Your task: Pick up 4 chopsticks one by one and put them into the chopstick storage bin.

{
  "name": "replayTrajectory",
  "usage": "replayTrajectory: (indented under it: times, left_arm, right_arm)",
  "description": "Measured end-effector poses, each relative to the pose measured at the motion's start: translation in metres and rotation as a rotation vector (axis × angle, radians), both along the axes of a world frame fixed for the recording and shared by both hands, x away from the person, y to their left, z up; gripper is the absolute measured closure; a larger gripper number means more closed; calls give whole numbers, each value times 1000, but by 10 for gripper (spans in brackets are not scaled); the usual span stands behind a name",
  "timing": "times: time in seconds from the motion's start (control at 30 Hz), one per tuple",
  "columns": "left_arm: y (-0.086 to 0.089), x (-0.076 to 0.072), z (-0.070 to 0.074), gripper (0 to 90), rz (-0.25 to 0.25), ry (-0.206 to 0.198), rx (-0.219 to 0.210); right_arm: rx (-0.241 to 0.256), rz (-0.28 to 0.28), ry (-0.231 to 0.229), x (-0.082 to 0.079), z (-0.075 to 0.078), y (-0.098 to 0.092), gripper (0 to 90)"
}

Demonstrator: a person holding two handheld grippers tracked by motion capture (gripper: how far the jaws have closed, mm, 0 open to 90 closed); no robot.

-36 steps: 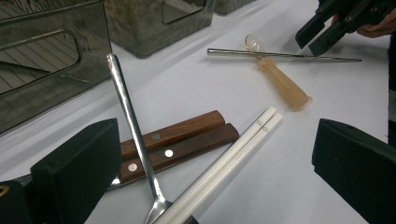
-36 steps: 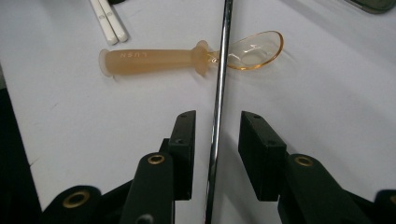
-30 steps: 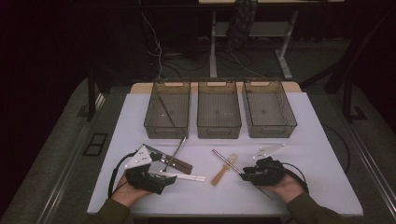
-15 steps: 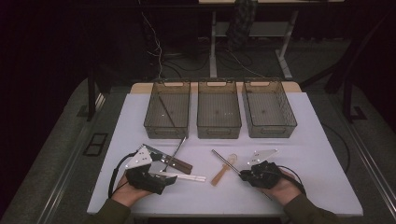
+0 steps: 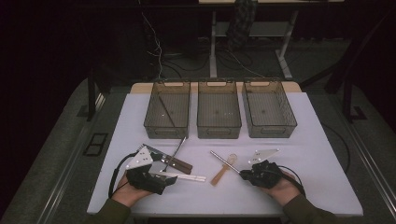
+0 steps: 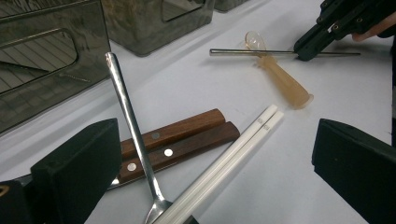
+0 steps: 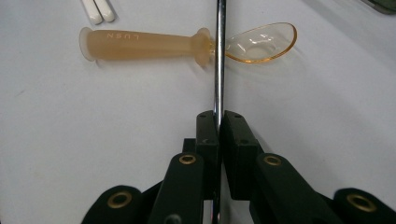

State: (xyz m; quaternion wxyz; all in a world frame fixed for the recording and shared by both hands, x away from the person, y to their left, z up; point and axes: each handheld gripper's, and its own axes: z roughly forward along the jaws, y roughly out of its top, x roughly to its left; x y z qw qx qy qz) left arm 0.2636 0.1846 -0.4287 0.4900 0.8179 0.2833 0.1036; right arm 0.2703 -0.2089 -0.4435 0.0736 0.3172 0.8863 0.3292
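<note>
In the high view, the thin steel rod [image 5: 224,162] lies near the table's front edge, running up-left from the right gripper [image 5: 243,175], across the translucent amber spoon [image 5: 224,169].

In the left gripper view, the left gripper [image 6: 210,177] gapes around white chopsticks [image 6: 229,158].

In the right gripper view, the jaws clamp the rod's near end, its axis straight ahead.

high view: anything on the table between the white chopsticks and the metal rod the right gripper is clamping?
Yes: the amber spoon lies between the white chopsticks and the metal rod, its bowl under the rod. Right gripper is shut on the rod.
</note>
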Motion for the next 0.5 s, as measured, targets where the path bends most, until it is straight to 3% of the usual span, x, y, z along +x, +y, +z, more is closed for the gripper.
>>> replayTrajectory:
  times: [0.23, 0.5]
  left_arm:
    - [1, 0, 1, 0, 6, -7, -2]
    - [1, 0, 1, 0, 6, -10, -2]
  right_arm:
    - [-18, 3, -3, 2, 2, -2, 849]
    - [39, -5, -37, 3, 13, -10, 849]
